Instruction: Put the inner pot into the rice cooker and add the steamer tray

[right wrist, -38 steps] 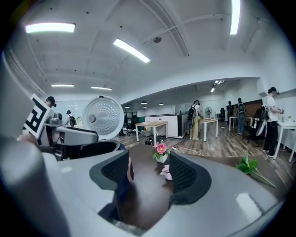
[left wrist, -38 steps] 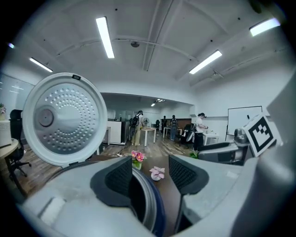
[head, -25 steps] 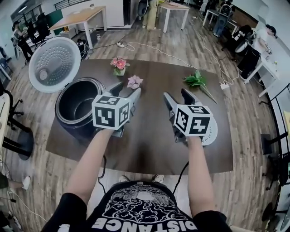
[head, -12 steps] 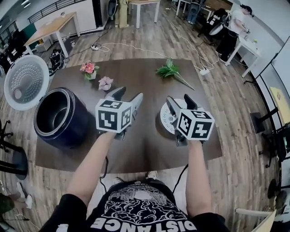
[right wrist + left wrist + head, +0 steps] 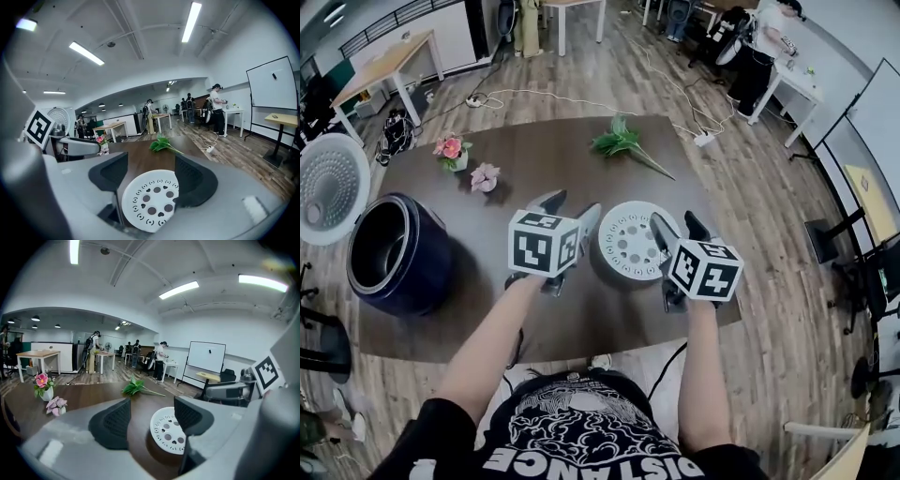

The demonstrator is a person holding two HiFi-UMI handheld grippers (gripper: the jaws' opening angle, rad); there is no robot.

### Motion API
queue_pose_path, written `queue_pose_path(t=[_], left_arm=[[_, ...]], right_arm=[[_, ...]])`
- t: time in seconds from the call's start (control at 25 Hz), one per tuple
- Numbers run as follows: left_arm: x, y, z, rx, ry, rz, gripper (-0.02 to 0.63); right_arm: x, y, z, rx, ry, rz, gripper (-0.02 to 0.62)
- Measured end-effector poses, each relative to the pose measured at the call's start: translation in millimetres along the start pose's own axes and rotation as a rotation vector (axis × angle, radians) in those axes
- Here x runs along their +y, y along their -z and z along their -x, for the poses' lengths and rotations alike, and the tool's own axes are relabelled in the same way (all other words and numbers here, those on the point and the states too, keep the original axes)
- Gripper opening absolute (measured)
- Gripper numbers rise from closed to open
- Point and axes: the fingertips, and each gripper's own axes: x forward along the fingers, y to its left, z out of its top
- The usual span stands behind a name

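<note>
Just ahead of both grippers, the round white perforated steamer tray (image 5: 630,241) lies flat on the dark brown table (image 5: 544,150), towards the table's near edge. The right gripper (image 5: 676,223) hangs over the tray's right rim with its jaws spread wide. In the right gripper view the disc fills the gap between the two black pads, but neither pad presses on it. The left gripper (image 5: 572,208) sits just left of the tray, its jaws likewise well apart and holding nothing. In the left gripper view, bare table shows between the jaws and the tray lies close to the right-hand jaw. Each gripper carries a white cube with black square markers.

Well to the left stands the dark blue rice cooker (image 5: 417,267), its round white lid (image 5: 328,187) swung open. The dark grey inner pot (image 5: 375,253) sits inside the cooker. Between the cooker and the far edge of the table are a small vase of pink flowers (image 5: 450,148) and, nearer, a single pale pink bloom (image 5: 485,176). A green leafy sprig (image 5: 622,142) lies beyond the tray. Around the table is wood-plank floor (image 5: 750,187), with desks and people further off.
</note>
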Motion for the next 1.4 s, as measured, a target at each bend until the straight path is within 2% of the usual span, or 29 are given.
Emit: queue_pose_path(t=[0.28, 1.04, 1.4], left_arm=[[-13, 26, -35, 0.06, 0.007, 0.025, 0.287], [-25, 108, -98, 0.248, -0.072, 0.198, 0.287], [-18, 127, -108, 0.271, -0.094, 0.284, 0.268]], right_arm=[[-34, 27, -12, 0.05, -0.001, -0.015, 0.313], [-99, 106, -57, 0.27, -0.072, -0.1, 0.304], [-112, 132, -66, 0.341, -0.08, -0.112, 0.264]])
